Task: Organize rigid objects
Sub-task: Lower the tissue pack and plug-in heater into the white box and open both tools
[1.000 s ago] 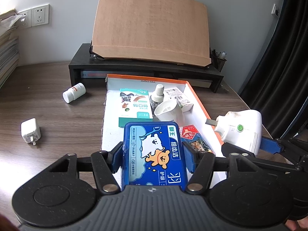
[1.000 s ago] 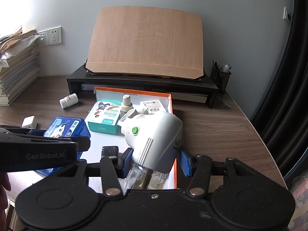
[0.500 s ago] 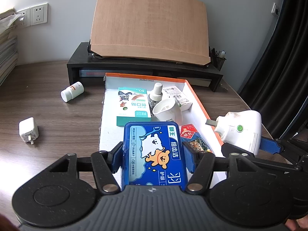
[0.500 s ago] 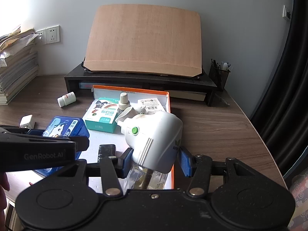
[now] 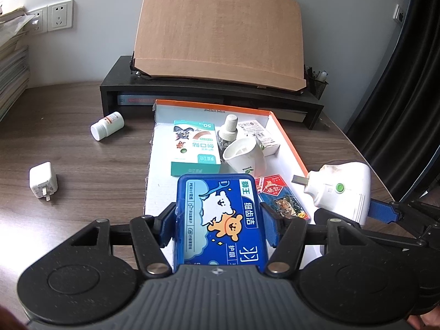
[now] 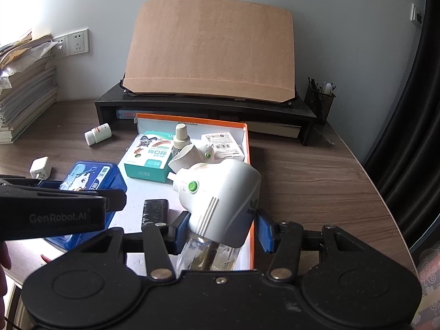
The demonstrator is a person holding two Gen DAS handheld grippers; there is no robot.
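Blue floss box (image 5: 221, 220), clamped by left gripper (image 5: 220, 220); white vaporizer (image 6: 220, 192) clamped by right gripper (image 6: 217, 231). Step: carrying; next, lower both into orange tray (image 5: 291, 143) at 12 o'clock.

A dark wooden desk (image 5: 68, 115) fills the lower frame. At upper centre a black monitor riser (image 5: 115, 93) carries a tilted brown board (image 5: 220, 27). White wall sockets (image 5: 56, 15) sit at upper left above stacked papers (image 6: 24, 90). A mesh pen holder (image 6: 320, 101) stands at right, beside a black curtain (image 5: 398, 96).
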